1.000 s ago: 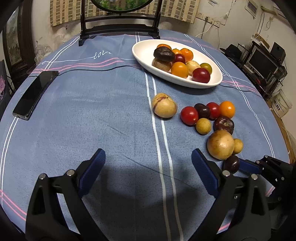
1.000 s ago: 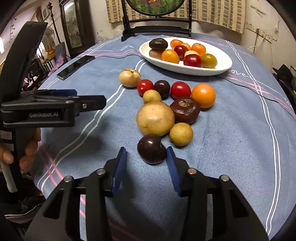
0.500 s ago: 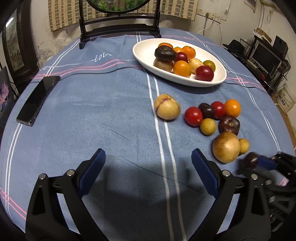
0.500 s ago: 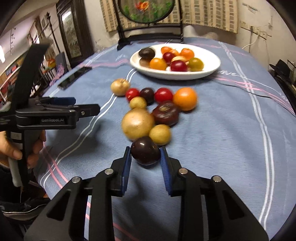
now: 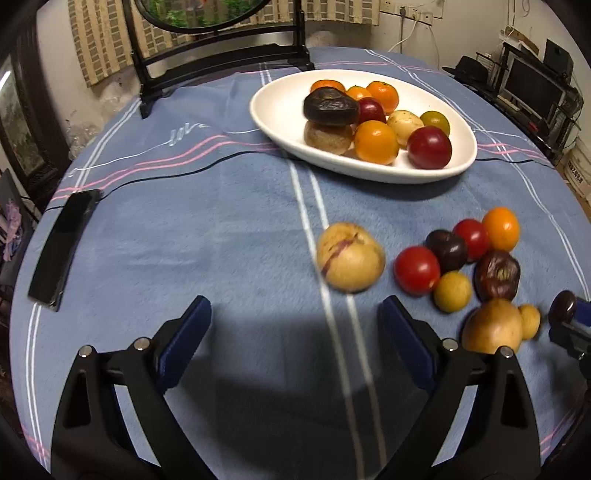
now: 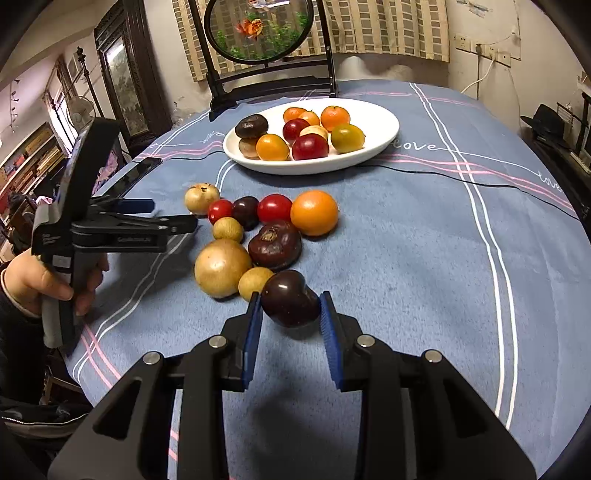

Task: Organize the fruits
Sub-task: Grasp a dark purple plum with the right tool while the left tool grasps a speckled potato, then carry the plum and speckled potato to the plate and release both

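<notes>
My right gripper [image 6: 291, 314] is shut on a dark purple plum [image 6: 290, 298] and holds it just above the cloth; the plum also shows in the left wrist view [image 5: 562, 306]. A white oval plate [image 6: 384, 122] with several fruits stands at the back. Loose fruits lie before it: an orange [image 6: 314, 212], red tomatoes [image 6: 274, 208], a dark mangosteen [image 6: 275, 243], a big yellow fruit [image 6: 221, 267]. My left gripper [image 5: 295, 325] is open and empty, with a streaked yellow fruit [image 5: 350, 257] ahead of its right finger.
A black phone [image 5: 62, 247] lies at the left edge of the blue tablecloth [image 5: 203, 229]. A black stand with a round screen [image 6: 258, 29] rises behind the plate. Shelves and electronics [image 5: 535, 81] stand off the table's right side.
My right gripper closed on the dark plum and lifted it off the cloth, toward the plate. My left gripper moved forward, staying open.
</notes>
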{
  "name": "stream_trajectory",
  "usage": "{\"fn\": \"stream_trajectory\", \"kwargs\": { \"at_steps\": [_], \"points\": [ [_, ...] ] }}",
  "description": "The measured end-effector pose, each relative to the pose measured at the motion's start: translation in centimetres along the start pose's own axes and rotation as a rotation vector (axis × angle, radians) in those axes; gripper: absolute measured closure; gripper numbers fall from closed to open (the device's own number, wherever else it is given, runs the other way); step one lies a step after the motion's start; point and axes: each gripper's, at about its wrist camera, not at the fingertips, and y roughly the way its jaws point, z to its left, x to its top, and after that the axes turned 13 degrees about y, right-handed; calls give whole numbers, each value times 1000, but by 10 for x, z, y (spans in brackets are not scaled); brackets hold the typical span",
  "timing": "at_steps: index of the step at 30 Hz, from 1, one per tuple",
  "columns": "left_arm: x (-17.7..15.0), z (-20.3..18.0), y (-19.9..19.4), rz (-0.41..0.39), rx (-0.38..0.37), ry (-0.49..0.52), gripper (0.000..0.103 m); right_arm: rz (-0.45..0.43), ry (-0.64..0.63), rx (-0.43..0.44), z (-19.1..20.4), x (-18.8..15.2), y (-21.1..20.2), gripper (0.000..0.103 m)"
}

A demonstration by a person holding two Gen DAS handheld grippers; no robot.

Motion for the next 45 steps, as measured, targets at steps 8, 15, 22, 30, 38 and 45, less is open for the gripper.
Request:
{"fn": "stream_trajectory", "kwargs": {
  "at_steps": [8, 15, 22, 30, 38, 45],
  "points": [
    [21, -4, 17, -12, -16, 17, 32, 14, 25, 9, -8, 7, 7, 71],
    [26, -9, 14, -34, -112, -2, 63, 9, 34, 7, -10, 9, 5, 71],
    [19, -5, -23, -109, -122, -38, 63, -13, 43, 12, -11, 11, -5, 71],
    [35, -2, -64, -201, -126, -26, 63, -97, 1, 31, 3, 44, -26, 71],
    [70, 4, -61, -219, -118, -6, 63, -155, -45, 67, 23, 88, -26, 71],
    [108, 11, -28, -189, -143, -15, 63, -150, -64, 54, 29, 130, 8, 71]
  ]
}}
